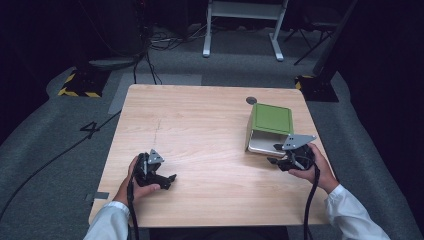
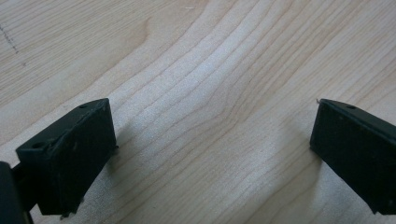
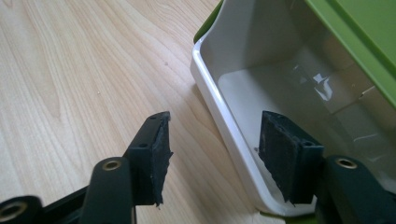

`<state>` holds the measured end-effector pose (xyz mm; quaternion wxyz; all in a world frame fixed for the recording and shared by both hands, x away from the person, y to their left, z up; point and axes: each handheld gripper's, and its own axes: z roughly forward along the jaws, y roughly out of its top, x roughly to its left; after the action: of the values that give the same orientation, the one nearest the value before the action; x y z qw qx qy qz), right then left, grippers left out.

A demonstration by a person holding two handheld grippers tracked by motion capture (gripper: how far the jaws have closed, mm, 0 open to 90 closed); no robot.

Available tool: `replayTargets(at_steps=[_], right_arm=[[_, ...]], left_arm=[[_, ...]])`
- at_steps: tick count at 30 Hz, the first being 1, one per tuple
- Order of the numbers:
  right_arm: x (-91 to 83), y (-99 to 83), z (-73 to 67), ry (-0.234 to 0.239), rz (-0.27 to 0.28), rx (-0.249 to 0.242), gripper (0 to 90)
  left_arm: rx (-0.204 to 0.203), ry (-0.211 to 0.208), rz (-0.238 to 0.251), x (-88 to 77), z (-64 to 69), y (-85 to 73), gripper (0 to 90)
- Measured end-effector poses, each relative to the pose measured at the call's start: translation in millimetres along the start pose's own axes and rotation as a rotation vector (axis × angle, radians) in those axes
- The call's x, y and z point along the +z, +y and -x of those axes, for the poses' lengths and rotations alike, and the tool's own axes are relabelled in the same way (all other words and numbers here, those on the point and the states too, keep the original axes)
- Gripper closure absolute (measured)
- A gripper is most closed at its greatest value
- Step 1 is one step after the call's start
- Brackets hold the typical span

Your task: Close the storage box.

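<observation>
Nearest the person, at about seven o'clock on the table (image 1: pixel 200 150), the left tongs (image 1: pixel 167 181) rested with jaws wide apart and nothing between them, too far off to steady anything. At about three o'clock the right tongs (image 3: pixel 212 154) stood partly apart astride the white rim of the box (image 3: pixel 261 93), pressing on neither side of it (the wall ran loose through the gap). Beyond, the green lid (image 1: pixel 271 118) stood propped at a slant over the box, and I judged that a careless lift or nudge of the rim could have dragged the box or dropped that lid.
</observation>
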<state>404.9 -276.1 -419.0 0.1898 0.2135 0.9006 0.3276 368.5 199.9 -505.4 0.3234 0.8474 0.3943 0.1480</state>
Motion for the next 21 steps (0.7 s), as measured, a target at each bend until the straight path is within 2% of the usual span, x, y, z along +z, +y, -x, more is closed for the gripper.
replayTargets(at_steps=[5,9,14,16,21], right_arm=[[-8.5,-7.4,-0.4,-0.011,-0.004,-0.001,40.4],[-15.9,-16.2,0.6,-0.029,-0.005,0.019,35.7],[-24.9,-30.8,1.2,-0.04,0.005,0.042,31.3],[-27.9,-36.7,1.6,-0.057,0.002,0.044,30.6],[-34.5,-53.5,0.1,-0.064,0.001,0.071,29.6]], left_arm=[[-0.005,-0.006,-0.001,-0.3,1.0,-0.6,0.4],[-0.004,-0.004,-0.001,-0.5,1.4,-0.8,0.4],[-0.006,-0.006,-0.001,-0.6,1.7,-0.9,0.4],[-0.005,-0.006,-0.001,-0.5,1.7,-0.9,0.4],[-0.006,-0.007,-0.001,-0.5,1.6,-0.9,0.4]])
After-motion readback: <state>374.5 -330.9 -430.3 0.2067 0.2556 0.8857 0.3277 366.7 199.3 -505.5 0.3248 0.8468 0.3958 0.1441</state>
